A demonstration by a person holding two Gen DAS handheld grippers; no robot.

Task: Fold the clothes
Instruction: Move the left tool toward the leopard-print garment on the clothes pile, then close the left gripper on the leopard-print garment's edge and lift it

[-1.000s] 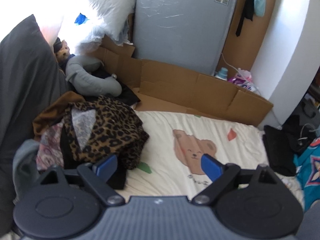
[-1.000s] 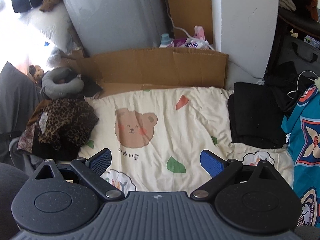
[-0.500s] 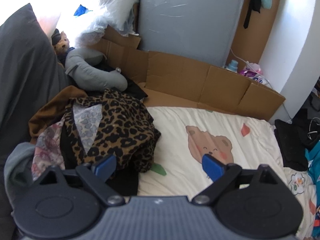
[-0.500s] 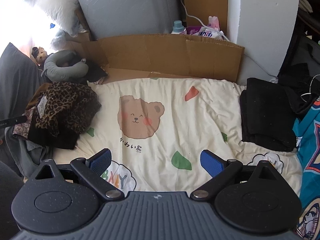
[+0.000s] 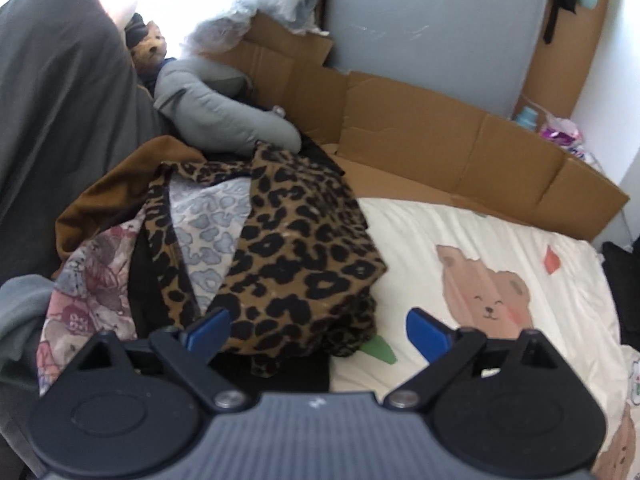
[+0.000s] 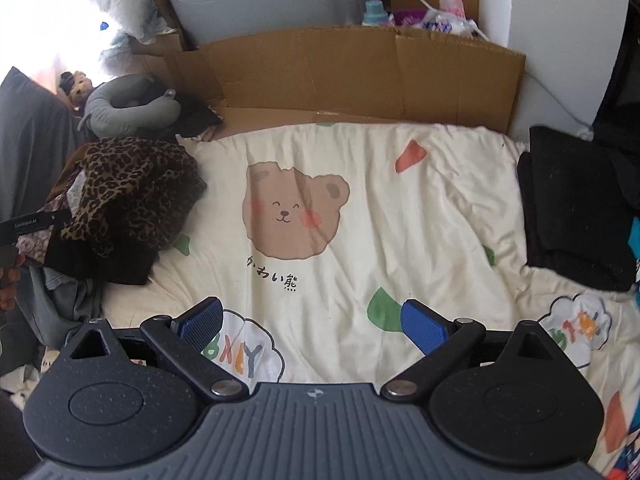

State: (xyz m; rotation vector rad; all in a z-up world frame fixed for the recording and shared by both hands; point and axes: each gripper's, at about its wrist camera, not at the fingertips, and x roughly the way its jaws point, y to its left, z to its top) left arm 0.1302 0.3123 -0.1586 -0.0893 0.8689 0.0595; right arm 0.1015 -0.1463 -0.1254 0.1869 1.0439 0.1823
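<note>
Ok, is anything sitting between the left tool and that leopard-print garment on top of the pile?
Nothing visible does. The left tool is open and empty, its left finger already in front of the leopard-print garment, which lies on top of the clothes pile. The cream bear blanket beside it looks bare for folding.

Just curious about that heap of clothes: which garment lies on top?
The brown-and-black leopard-print garment lies uppermost, draped over the pink floral cloth and the black garment beneath.
</note>
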